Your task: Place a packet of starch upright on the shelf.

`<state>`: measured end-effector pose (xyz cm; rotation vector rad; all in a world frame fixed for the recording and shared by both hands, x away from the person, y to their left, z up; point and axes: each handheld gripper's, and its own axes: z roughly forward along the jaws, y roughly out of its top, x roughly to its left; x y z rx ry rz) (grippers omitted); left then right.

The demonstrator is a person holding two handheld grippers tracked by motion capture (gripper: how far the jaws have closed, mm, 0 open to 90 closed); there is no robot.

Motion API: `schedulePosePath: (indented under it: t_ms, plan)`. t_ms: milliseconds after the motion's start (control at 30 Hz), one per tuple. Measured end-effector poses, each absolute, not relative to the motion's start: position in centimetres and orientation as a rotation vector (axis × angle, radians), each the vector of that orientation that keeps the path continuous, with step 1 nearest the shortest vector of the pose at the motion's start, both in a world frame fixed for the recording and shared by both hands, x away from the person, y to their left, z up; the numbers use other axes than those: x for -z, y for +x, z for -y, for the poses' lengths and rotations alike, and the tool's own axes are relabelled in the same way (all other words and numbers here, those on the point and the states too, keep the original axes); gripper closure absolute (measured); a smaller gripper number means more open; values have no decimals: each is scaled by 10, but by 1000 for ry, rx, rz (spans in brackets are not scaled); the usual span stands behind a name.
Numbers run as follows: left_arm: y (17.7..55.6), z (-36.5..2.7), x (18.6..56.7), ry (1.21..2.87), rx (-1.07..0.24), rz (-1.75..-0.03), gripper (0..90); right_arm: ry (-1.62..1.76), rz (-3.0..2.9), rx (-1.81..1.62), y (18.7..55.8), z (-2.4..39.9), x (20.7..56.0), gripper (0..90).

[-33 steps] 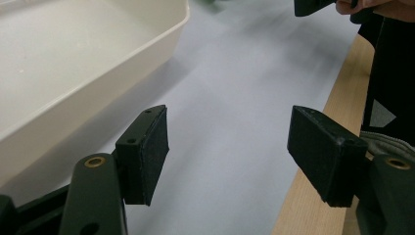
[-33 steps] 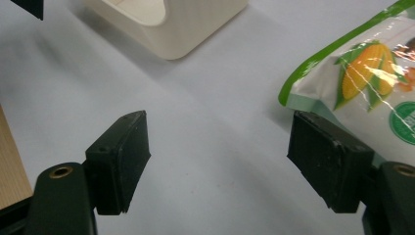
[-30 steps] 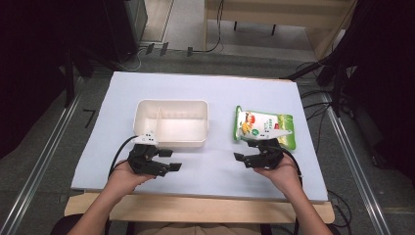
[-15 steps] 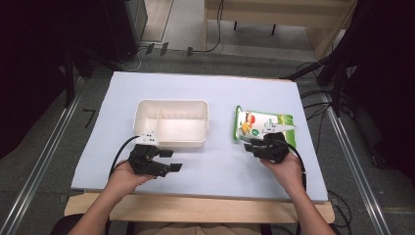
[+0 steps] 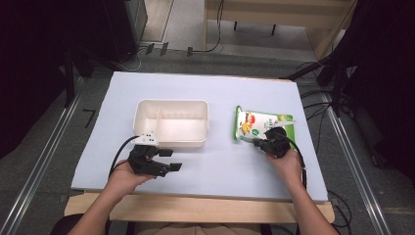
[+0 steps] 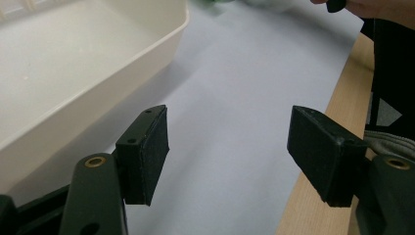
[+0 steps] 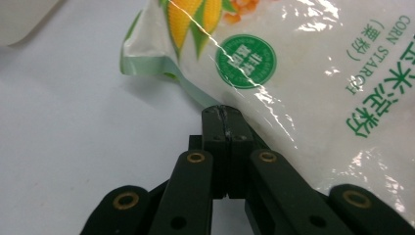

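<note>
Right gripper [image 7: 225, 113] has its jaws pressed together, having just been closing, and they pinch the near edge of the corn starch bag [image 7: 313, 83]; in the right gripper view the sealed plastic rim disappears between the two black pads, with the bulk of the bag spreading up and to the right beyond the tips. From the high view the right gripper [image 5: 264, 143] sits at the bag's [image 5: 259, 123] near side, the bag lying flat on the tabletop [image 5: 220, 93] and stretching away from the person's right hand [image 5: 286, 161]. Left gripper [image 5: 172, 159] rests well apart on the other side, its jaws spread wide with nothing between them, only bare tabletop [image 6: 235, 122] showing in the gap. Just beyond it stands the white tray [image 5: 171, 142], its near wall close to that gripper; the bag lies to the right of the tray, near but not touching it.
</note>
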<state>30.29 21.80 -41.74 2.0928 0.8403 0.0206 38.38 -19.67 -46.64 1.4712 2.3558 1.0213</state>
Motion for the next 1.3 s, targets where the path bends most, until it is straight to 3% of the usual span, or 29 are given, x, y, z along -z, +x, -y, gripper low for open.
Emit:
schedulePosePath:
  t_ms: [700,933,1300]
  plan:
    - [302,-219,416,2083,-17,-838,327,1647,-2291,-988,402,228,468,900]
    - [302,-220,416,2079,-25,-833,326,1537,-2262,-1089,396,213,436,900]
    - [300,-221,414,2061,-35,-817,326,1494,-2258,-1138,441,180,411,900]
